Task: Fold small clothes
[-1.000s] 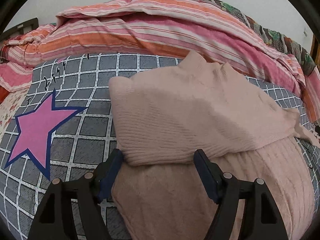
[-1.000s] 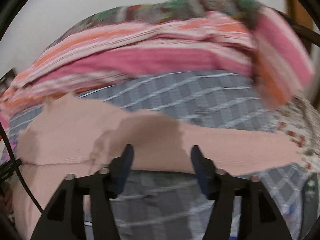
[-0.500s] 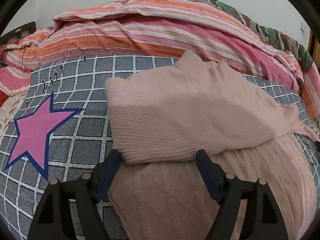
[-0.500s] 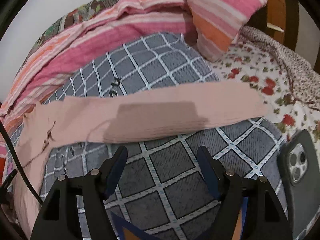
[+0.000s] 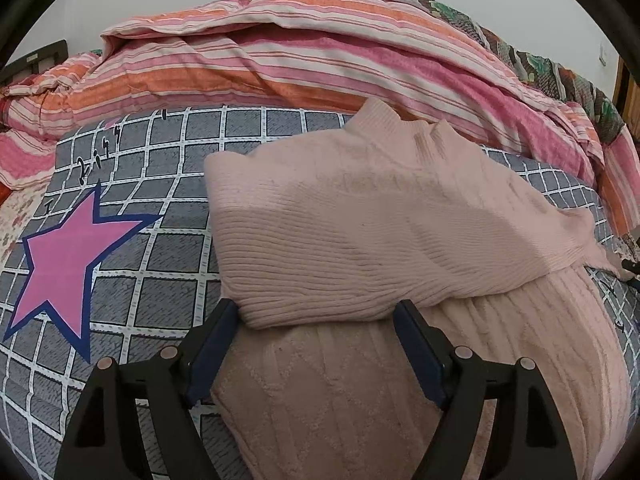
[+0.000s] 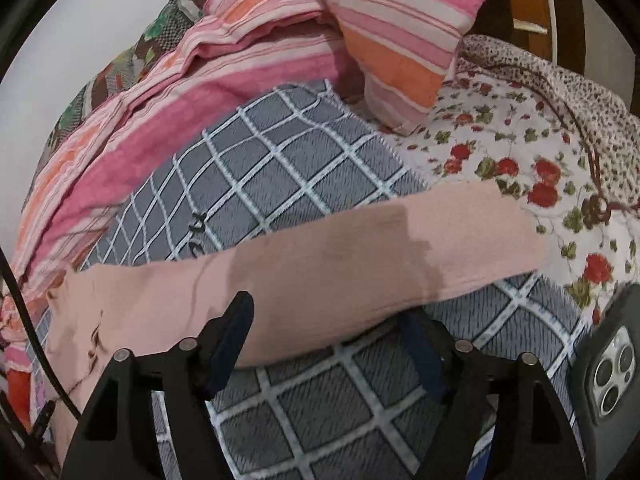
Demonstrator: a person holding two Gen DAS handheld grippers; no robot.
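A pale pink knitted sweater (image 5: 360, 240) lies on a grey checked blanket (image 5: 160, 160); its left sleeve is folded across the body. My left gripper (image 5: 316, 320) is open, its fingers on either side of the folded sleeve's cuff, holding nothing. In the right wrist view the other sleeve (image 6: 360, 256) lies stretched out to the right over the blanket (image 6: 280, 168). My right gripper (image 6: 332, 328) is open, its fingertips at the sleeve's near edge; the right fingertip is partly hidden under the cloth.
A striped pink and orange duvet (image 5: 280, 52) is heaped along the far side. A pink star (image 5: 68, 256) is printed on the blanket at left. A striped pillow (image 6: 400, 32), a floral sheet (image 6: 520, 152) and a phone (image 6: 608, 360) lie at right.
My right gripper swung right and moved down and forward until its open fingers reached the outstretched sleeve. My left gripper has drawn back slightly and stays open at the cuff.
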